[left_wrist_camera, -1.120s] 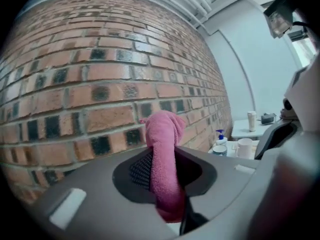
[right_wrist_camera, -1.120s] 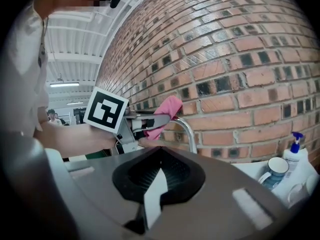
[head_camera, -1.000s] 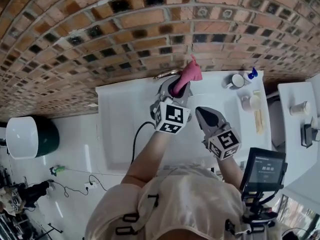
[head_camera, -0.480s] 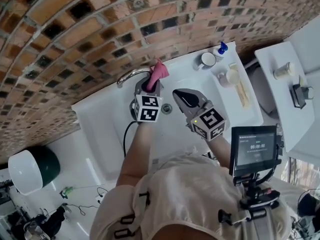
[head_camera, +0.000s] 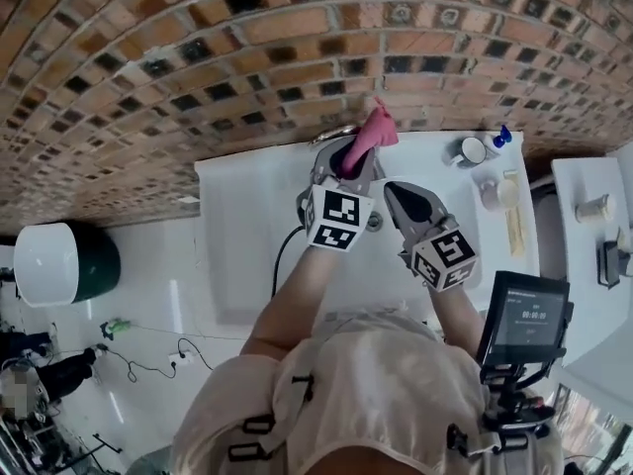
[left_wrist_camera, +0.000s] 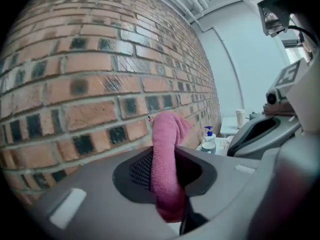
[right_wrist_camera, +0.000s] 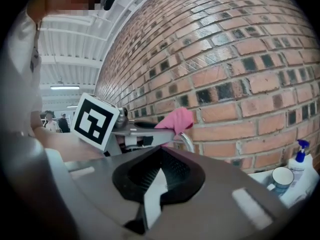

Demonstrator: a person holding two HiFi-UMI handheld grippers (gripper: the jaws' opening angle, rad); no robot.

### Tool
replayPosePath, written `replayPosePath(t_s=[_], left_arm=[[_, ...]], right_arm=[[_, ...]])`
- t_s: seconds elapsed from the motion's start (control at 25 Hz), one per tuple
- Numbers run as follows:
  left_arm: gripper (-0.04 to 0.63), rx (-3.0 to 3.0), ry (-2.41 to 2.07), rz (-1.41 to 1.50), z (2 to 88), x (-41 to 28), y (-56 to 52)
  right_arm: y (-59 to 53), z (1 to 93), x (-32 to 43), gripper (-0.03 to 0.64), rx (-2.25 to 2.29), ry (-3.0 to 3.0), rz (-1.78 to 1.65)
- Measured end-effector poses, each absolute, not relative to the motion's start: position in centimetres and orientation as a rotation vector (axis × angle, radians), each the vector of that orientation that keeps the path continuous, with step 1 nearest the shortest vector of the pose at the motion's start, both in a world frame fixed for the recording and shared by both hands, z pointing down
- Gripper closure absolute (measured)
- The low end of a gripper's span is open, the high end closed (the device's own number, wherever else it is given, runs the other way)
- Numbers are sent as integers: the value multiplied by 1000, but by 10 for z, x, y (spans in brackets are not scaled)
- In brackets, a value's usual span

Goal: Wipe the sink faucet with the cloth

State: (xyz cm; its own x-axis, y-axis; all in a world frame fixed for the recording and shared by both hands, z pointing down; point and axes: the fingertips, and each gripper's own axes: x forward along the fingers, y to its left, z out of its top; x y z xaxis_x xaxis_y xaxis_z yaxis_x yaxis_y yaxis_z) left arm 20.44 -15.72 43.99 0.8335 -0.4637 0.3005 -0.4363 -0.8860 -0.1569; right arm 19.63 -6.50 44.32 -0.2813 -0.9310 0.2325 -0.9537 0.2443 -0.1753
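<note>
**Cloth** (left_wrist_camera: 165,164), pink, one. It is pinched lengthwise in your left gripper (head_camera: 346,166), with the jaws closed on its lower half. A loose tuft stands out past the tips. I judge you hold it this way so that fabric, not the gripper's hard tips, meets the metal.

**Faucet** (right_wrist_camera: 187,141), chrome, one. It is mounted at the back of the sink (head_camera: 247,226), close under the brick wall (head_camera: 198,67). The cloth's free end sits at the top of its curved spout. From the right gripper view the two appear to touch, though actual contact cannot be confirmed.

**Left gripper.** It points slightly downward toward the wall and reaches across the basin. That angle probably lets you drag the tuft along the spout without knocking the bricks.

**Right gripper** (head_camera: 396,194), one. Its jaws are pressed together on nothing. It is parked over the basin just beside the left gripper, clear of the faucet. It seems kept out of the way and has no part in this stroke.

**Mug** (head_camera: 473,151) and **pump bottle** (head_camera: 501,139). Both stand on the bench at the sink's right rear corner, well apart from the faucet and out of the wiping path.

**Status.** Wiping looks under way at the spout. The faucet's base and handle are hidden behind the left gripper.
</note>
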Motion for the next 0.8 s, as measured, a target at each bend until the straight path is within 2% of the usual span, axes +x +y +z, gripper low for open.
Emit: replayPosePath(t_s=[0.32, 0.8], left_arm=[[506, -2862, 1035, -428, 404, 86, -187], [506, -2793, 1289, -557, 439, -56, -180]], right_arm=[[-72, 426, 129, 624, 1698, -2515, 366], [-77, 437, 45, 624, 1564, -2577, 390]])
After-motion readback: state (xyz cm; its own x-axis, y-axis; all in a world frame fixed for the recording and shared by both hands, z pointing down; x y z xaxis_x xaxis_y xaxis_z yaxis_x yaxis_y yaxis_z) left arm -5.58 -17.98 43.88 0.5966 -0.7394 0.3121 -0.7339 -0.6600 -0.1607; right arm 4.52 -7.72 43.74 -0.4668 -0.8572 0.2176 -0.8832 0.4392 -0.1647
